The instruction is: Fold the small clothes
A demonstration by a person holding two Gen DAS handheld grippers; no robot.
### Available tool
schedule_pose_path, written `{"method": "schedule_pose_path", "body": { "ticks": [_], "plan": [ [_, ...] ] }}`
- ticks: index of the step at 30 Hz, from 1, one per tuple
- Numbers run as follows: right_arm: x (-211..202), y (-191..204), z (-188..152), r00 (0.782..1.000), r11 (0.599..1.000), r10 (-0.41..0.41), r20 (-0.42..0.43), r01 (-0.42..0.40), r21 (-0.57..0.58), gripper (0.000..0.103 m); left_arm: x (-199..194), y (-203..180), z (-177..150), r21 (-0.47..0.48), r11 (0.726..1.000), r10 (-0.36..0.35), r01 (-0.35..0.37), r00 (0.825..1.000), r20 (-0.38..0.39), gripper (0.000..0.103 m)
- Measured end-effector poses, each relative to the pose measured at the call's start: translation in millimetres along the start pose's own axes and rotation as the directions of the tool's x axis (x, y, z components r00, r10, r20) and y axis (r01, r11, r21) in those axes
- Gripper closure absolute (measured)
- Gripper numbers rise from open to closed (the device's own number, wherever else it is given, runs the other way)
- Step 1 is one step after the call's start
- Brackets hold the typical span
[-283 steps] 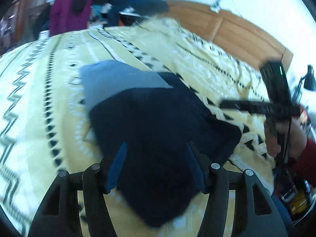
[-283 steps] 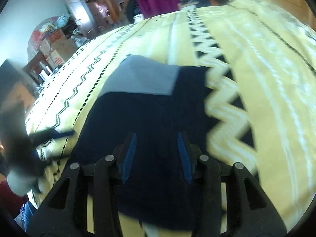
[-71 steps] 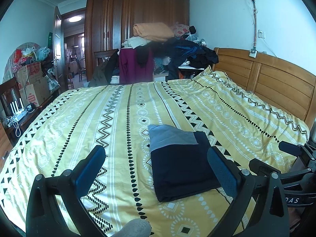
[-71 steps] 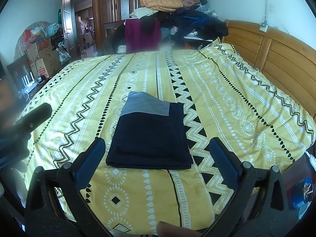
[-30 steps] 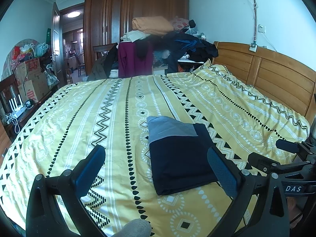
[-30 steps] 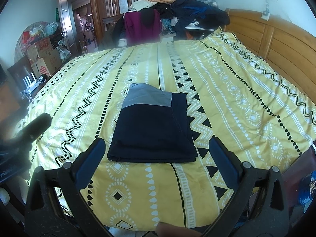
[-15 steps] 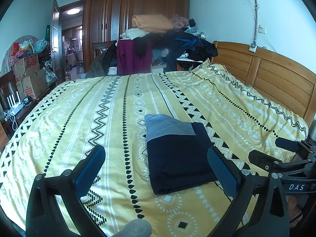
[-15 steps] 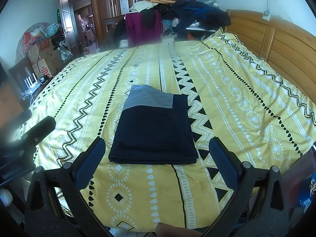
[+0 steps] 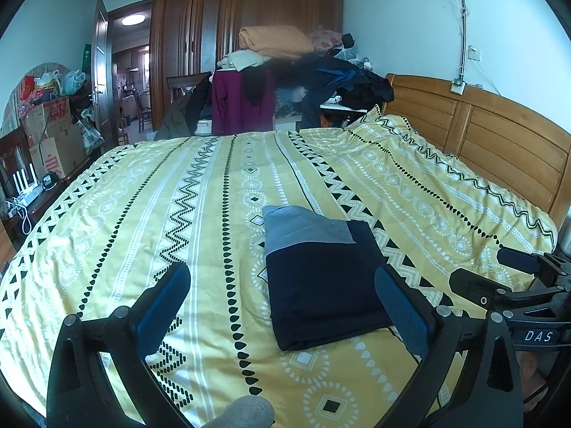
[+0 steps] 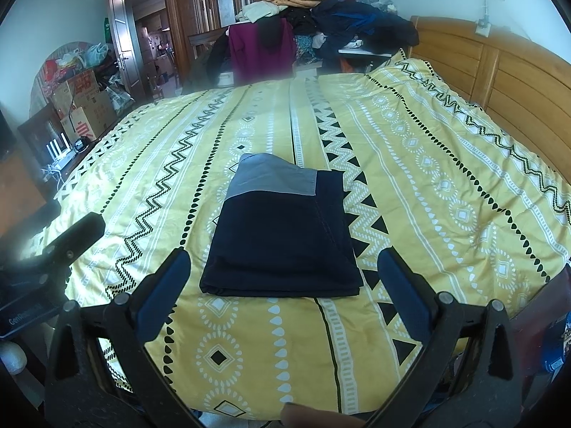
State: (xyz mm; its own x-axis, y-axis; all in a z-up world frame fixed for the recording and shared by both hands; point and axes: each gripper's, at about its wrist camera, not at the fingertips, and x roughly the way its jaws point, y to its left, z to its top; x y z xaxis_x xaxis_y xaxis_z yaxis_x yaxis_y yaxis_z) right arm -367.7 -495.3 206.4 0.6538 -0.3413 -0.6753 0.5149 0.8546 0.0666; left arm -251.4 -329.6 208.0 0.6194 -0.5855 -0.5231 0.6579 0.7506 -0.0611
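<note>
A folded navy garment (image 9: 321,278) (image 10: 282,235) with a grey band at its far end lies flat on the yellow patterned bedspread (image 9: 142,214) (image 10: 428,178), near the bed's front edge. My left gripper (image 9: 282,299) is open and held back from the bed, with nothing between its blue pads. My right gripper (image 10: 283,285) is open too, empty, facing the garment's near edge from a distance. The right gripper's body appears at the right of the left wrist view, and the left gripper's body at the left of the right wrist view.
A wooden headboard (image 9: 499,142) runs along the right side of the bed. Piled clothes and a maroon top (image 9: 242,103) stand behind the bed's far edge, before a wardrobe (image 9: 249,35). Cardboard boxes (image 9: 53,135) and an open door are at the left.
Over ten seconds both grippers drew back from right above the garment and opened wide. In the last second the views have shifted only slightly; the garment lies unmoved.
</note>
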Motion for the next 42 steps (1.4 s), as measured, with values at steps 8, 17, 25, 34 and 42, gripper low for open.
{"method": "schedule_pose_path", "body": {
  "ticks": [8,17,25,34,42],
  "plan": [
    [1.2,1.6,-1.6,1.0,1.0,0.005,-0.003,-0.005,0.004,0.0,0.2,-0.6,-0.4,0.002,1.0,0.0,0.0,1.0,-0.001,0.0],
    [1.8,1.0,-2.2,1.0,1.0,0.007,-0.004,-0.007,0.005,0.0,1.3,-1.3,-0.2,0.006,1.0,-0.001,0.001,1.0,-0.001,0.0],
    [1.8,1.4,-3.4,1.0,1.0,0.007,-0.011,-0.007,0.009,0.0,3.0,0.1,0.3,0.01,1.0,0.001,-0.001,1.0,0.0,0.0],
    [2.5,-1.0,-2.7,1.0,1.0,0.004,-0.017,-0.004,0.017,0.0,4.4,1.7,2.0,0.017,1.0,-0.001,0.001,1.0,-0.001,0.0],
    [2.9,-1.9,-2.1,1.0,1.0,0.007,-0.018,-0.006,0.018,0.0,5.1,0.8,3.5,0.025,1.0,-0.005,0.005,1.0,-0.001,0.0]
  ]
}}
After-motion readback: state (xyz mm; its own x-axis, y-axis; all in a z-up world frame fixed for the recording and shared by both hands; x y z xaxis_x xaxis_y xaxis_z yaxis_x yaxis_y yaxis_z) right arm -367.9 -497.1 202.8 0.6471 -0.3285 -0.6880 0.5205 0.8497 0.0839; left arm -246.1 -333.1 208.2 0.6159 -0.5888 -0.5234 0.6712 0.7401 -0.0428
